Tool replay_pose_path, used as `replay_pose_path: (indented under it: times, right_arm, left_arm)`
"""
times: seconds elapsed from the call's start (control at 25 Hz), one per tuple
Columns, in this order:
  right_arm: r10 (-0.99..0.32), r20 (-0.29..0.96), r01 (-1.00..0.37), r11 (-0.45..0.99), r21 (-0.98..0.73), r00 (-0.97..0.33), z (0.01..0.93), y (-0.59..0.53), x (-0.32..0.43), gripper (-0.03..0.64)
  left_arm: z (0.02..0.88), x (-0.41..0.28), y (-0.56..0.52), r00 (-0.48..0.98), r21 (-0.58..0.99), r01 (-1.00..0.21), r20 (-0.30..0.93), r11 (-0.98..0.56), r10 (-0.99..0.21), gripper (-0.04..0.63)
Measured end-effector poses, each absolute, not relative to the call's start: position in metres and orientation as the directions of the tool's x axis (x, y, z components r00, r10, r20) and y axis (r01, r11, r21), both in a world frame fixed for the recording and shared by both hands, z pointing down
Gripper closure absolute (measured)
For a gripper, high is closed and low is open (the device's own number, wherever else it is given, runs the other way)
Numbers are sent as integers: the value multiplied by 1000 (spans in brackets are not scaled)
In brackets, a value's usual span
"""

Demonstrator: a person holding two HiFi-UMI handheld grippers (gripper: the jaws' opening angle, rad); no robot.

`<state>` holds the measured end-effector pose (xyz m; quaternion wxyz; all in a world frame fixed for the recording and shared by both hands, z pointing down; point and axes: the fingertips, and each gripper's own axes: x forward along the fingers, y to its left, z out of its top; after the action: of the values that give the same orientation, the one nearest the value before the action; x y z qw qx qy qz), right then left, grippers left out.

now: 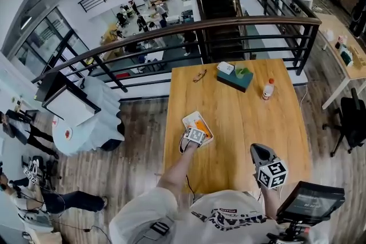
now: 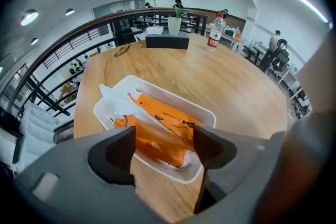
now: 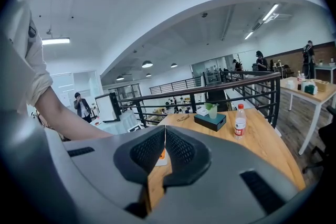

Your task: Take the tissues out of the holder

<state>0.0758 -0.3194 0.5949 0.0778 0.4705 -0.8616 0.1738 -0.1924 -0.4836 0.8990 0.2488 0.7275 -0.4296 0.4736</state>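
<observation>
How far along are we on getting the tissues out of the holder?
Done: nothing yet; the orange tissue pack lies in the white holder, one tissue poking out. In hand: the left gripper is open with its jaws either side of the pack's near end, not gripping. The right gripper is shut, empty, off to the side. Left: close on the pack and lift it out.

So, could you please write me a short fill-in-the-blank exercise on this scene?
The plastic tissue pack in the white rectangular holder is ___. The grey left gripper, at that holder, is ___. The grey right gripper is ___. The clear red-labelled plastic bottle stands on the light wooden ___.
Missing: orange; open; shut; table.
</observation>
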Motion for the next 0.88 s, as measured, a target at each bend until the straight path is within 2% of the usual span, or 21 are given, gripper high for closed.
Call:
replay_pose_path:
  times: [0.08, 0.16, 0.28, 0.32, 0.36, 0.48, 0.88]
  right_arm:
    - [-787, 300, -842, 490, -224, -538, 595, -321, 79, 607]
    - [-789, 302, -844, 487, -223, -535, 595, -322, 81, 607]
    - [-789, 302, -845, 487, -223, -535, 594, -321, 81, 607]
    - [-789, 303, -845, 487, -221, -534, 594, -321, 81, 607]
    - [-790, 302, -846, 487, -220, -533, 594, -320, 81, 607]
    - [-794, 301, -849, 483, -217, -528, 594, -319, 80, 607]
    - [-806, 300, -859, 464, -217, -511, 597, -320, 90, 607]
  left_arm:
    - [903, -192, -485, 171, -55, -852, 910, -520, -376, 256]
    - [903, -189, -485, 169, -59, -847, 913, -528, -372, 307]
    - [900, -184, -485, 157, -83, -836, 911, -542, -381, 476]
    - [900, -182, -485, 155, -86, -833, 912, -547, -379, 555]
    - [902, -181, -485, 156, -82, -829, 916, -552, -370, 588]
    - [906, -180, -484, 156, -78, -814, 925, -575, -346, 591]
    - [905, -176, -487, 150, -104, -810, 914, -577, -376, 591]
